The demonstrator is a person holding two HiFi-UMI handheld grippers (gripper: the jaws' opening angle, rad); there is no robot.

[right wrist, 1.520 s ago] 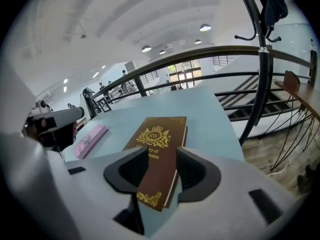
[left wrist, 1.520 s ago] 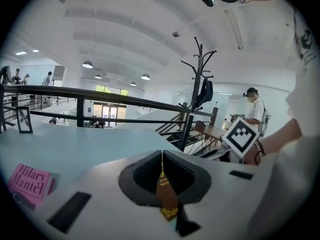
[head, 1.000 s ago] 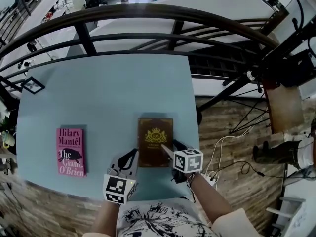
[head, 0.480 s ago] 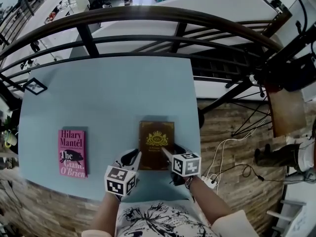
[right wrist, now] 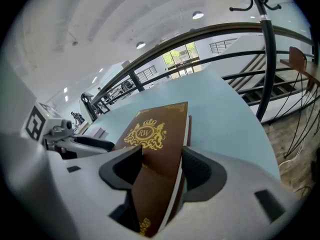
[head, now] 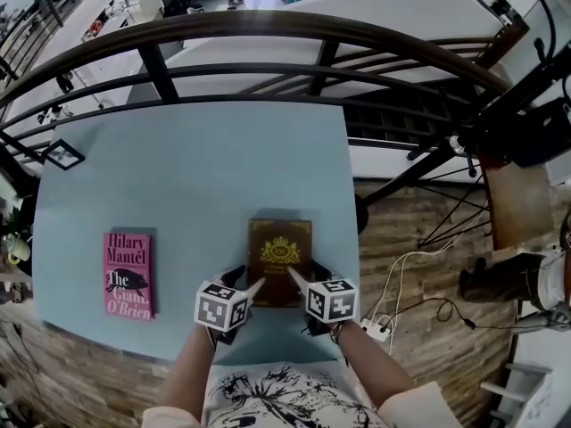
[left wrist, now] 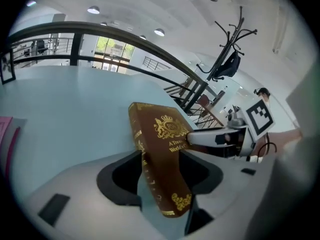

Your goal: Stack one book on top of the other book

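Near the front edge of the light blue surface (head: 196, 168), the brown book (head: 280, 261) with a gold crest lies flat, and both grippers meet it from the person's side, the left gripper (head: 244, 281) at its near-left corner and the right gripper (head: 306, 273) at its near-right corner. The left fingers have just been opening and stand wide apart with the book's spine edge between them, not pressing on it, while the right fingers also stand apart around the book's page edge. Well to the left, the pink book (head: 128, 275) lies flat on the same surface, clear of the brown one.
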